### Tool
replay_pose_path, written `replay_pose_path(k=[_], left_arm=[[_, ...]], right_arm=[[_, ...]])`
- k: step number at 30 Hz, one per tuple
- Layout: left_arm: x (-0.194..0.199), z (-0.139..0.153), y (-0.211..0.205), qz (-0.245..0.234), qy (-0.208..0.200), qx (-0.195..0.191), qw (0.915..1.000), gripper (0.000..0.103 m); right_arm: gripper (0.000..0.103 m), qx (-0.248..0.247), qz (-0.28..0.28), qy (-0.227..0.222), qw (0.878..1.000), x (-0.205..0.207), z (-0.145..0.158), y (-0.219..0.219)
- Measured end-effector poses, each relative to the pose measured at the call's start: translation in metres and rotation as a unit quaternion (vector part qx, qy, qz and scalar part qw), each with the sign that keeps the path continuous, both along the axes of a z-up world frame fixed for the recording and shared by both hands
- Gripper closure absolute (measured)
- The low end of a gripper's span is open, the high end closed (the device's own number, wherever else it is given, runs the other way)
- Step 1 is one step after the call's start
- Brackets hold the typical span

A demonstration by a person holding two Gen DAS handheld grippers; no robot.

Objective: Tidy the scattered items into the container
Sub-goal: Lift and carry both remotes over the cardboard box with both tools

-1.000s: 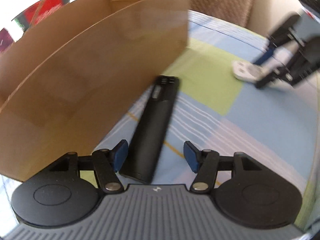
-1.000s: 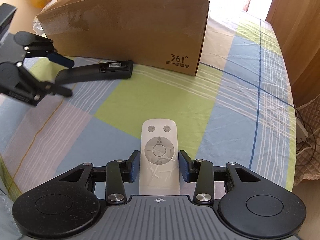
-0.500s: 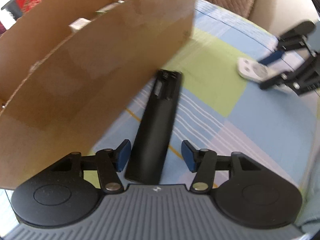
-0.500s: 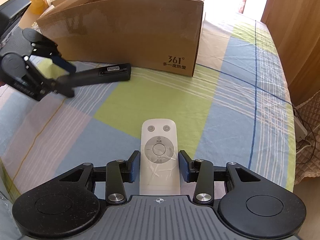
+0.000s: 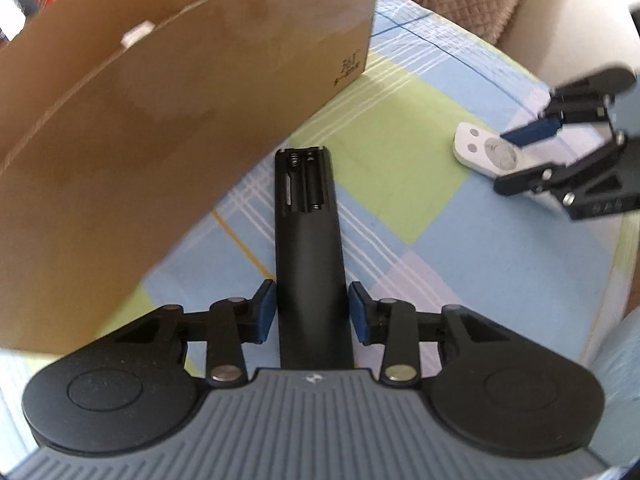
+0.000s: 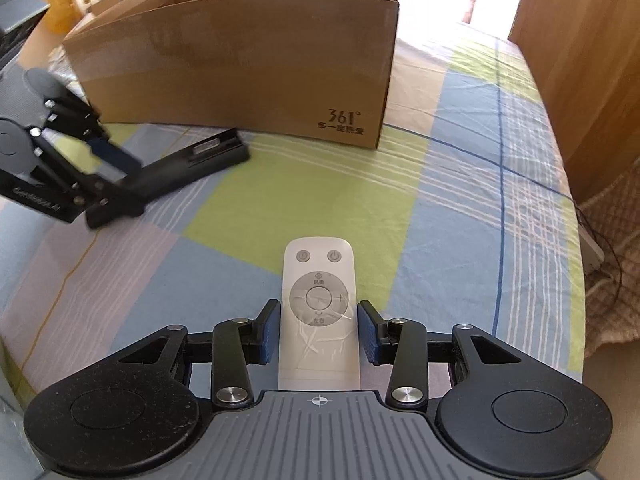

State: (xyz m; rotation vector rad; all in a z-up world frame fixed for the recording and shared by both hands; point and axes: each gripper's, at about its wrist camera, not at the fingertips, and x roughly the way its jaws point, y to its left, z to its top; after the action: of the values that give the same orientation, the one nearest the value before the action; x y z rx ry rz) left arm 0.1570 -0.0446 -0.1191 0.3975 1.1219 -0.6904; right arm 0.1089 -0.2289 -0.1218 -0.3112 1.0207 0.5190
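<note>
Black plastic, long and slim: that's the black remote control [image 5: 308,248], lying back-up on the checked bedcover [image 6: 460,208] near its left edge, just in front of the brown cardboard box [image 6: 248,60], with its battery cover off and the springs showing. I'd guess it's light, stiff and a bit slick, so pinching the solid lower body across its width looks safest, well away from that open bay. The left gripper [image 5: 311,312] straddles exactly that part, pads spread with a sliver of gap each side, nothing clamped yet.

The white oval-buttoned remote control [image 6: 318,312] lies nearer the middle of the bedcover, same story: probably light and rigid. The right gripper [image 6: 318,332] sits around its lower half, unclenched, not touching.

The left wrist view shows the empty battery bay; the right wrist view shows the box's printed logo and open top instead.
</note>
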Motion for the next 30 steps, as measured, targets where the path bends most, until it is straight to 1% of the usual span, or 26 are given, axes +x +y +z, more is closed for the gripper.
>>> replay_pose_path(k=[3,6,8,9,13,16,18,20,21,22,23,25,28,30], left_arm=[[0.006,0.004,0.015,0.048,0.035,-0.040,0.9974,0.070],[0.013,0.008,0.033,0.087,0.066,-0.083,0.9906,0.070],[0.014,0.011,0.041,0.100,0.074,-0.092,0.9880,0.070],[0.014,0.013,0.045,0.105,0.076,-0.093,0.9873,0.070],[0.010,0.015,0.049,0.103,0.066,-0.056,0.9909,0.070],[0.007,0.007,0.044,0.092,0.049,-0.002,0.9946,0.070],[0.006,0.000,0.041,0.084,0.045,0.027,0.9951,0.069],[0.004,-0.001,0.037,0.083,0.025,0.038,0.9955,0.067],[0.004,-0.002,0.035,0.081,0.016,0.043,0.9957,0.060],[0.006,-0.003,0.033,0.084,0.014,0.040,0.9956,0.056],[0.008,-0.004,0.031,0.086,0.012,0.037,0.9956,0.056],[0.010,-0.004,0.030,0.083,0.010,0.030,0.9961,0.070],[0.015,-0.003,0.039,0.109,0.030,0.000,0.9935,0.070],[0.020,-0.002,0.054,0.143,0.060,-0.037,0.9871,0.070]], right_arm=[[0.060,0.012,-0.017,0.013,1.000,-0.002,0.002,-0.001],[0.060,0.037,-0.031,0.033,0.998,-0.005,0.005,-0.004],[0.060,0.053,-0.038,0.043,0.997,-0.006,0.007,-0.006],[0.060,0.060,-0.042,0.048,0.996,-0.006,0.008,-0.006],[0.060,0.073,-0.044,0.053,0.995,-0.006,0.012,-0.004],[0.060,0.074,-0.044,0.053,0.995,-0.005,0.012,-0.001],[0.060,0.073,-0.042,0.054,0.995,-0.006,0.011,0.002],[0.060,0.073,-0.040,0.054,0.995,-0.006,0.009,0.004],[0.060,0.072,-0.041,0.054,0.995,-0.006,0.008,0.004],[0.060,0.071,-0.041,0.055,0.995,-0.006,0.007,0.004],[0.060,0.071,-0.042,0.056,0.995,-0.006,0.006,0.005],[0.060,0.069,-0.043,0.057,0.995,-0.006,0.004,0.005],[0.060,0.073,-0.047,0.060,0.994,-0.007,0.004,0.003],[0.060,0.076,-0.050,0.062,0.994,-0.007,0.004,0.002]])
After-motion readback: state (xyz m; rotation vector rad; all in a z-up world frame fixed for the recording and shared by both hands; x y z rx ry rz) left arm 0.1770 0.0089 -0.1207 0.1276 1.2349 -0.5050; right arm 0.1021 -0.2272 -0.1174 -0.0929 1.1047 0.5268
